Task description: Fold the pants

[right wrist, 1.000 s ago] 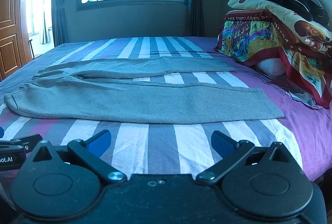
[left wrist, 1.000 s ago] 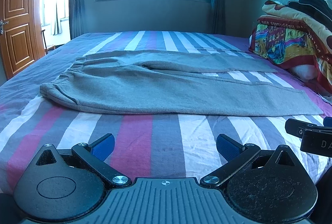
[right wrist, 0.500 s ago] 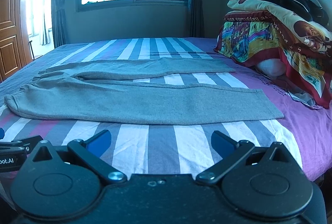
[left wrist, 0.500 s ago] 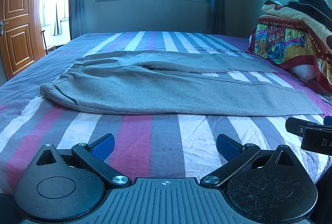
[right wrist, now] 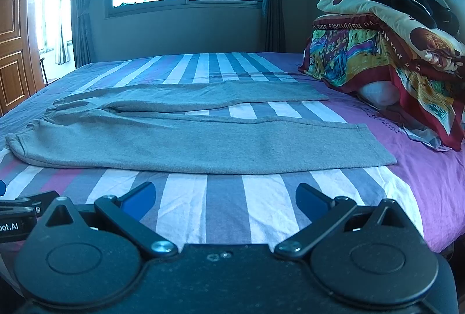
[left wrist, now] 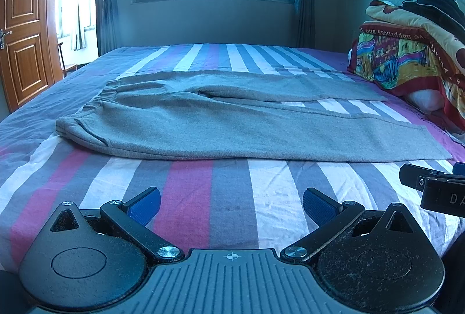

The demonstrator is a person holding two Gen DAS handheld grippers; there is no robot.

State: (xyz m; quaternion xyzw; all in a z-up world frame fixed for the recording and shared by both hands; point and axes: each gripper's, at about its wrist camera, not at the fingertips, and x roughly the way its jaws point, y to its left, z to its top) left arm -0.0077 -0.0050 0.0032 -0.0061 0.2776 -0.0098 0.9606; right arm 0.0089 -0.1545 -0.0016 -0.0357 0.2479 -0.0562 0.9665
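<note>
- Left wrist view: the left gripper hovers low over the near edge of the striped bed, its jaws spread wide with nothing between them. The grey pants lie flat straight ahead, apart from the jaws, long axis running left to right across the view: waistband to the left, leg hems to the right. The two legs are spread apart, the far one angling toward a pile of patterned bedding. A part of the right gripper shows at the right edge.
- Right wrist view: the right gripper hangs over the same near edge, jaws also wide and empty. Here the hem of the near leg sits ahead and to the right, the waistband far off to the left.
- Judgement: the folding is not yet begun. The left gripper seems nearer the waistband and the right nearer the hems, so each would likely take its own end of the near leg.
</note>
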